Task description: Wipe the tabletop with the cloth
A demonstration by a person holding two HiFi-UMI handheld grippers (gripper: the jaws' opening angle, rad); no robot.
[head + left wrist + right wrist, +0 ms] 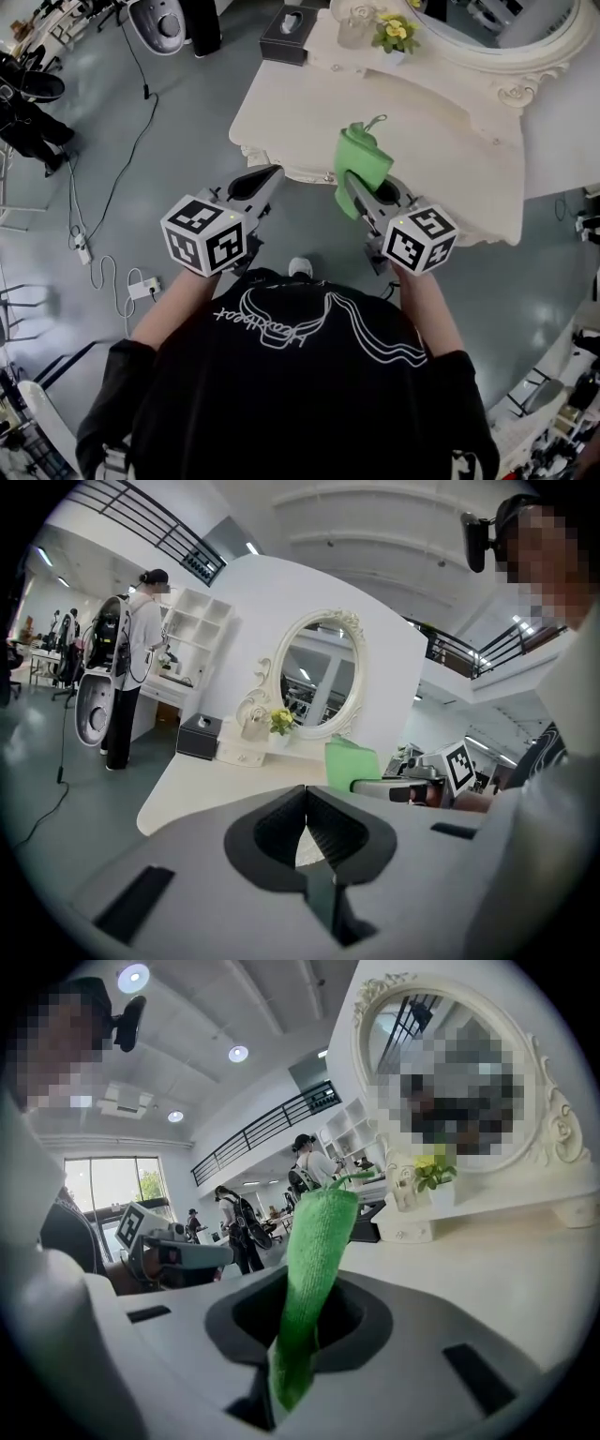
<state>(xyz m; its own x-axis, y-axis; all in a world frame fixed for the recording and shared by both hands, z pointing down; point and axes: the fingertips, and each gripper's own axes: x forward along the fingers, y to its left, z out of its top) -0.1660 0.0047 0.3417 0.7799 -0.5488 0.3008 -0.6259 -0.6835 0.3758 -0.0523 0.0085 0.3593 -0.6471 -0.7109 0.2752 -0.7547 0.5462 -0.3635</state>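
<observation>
A green cloth (361, 165) hangs folded from my right gripper (349, 183), which is shut on it just above the near edge of the white tabletop (441, 141). In the right gripper view the cloth (314, 1269) stands up between the closed jaws. My left gripper (274, 174) is shut with nothing in it, held off the table's near left edge, beside the right one. In the left gripper view its jaws (306, 829) meet, and the cloth (352, 764) and right gripper show to the right.
At the back of the tabletop stand an oval mirror (506, 28), a small pot of yellow flowers (395, 34), a glass jar (354, 26) and a dark tissue box (289, 34). Cables (112, 187) lie on the grey floor at left. A person (131, 667) stands far off.
</observation>
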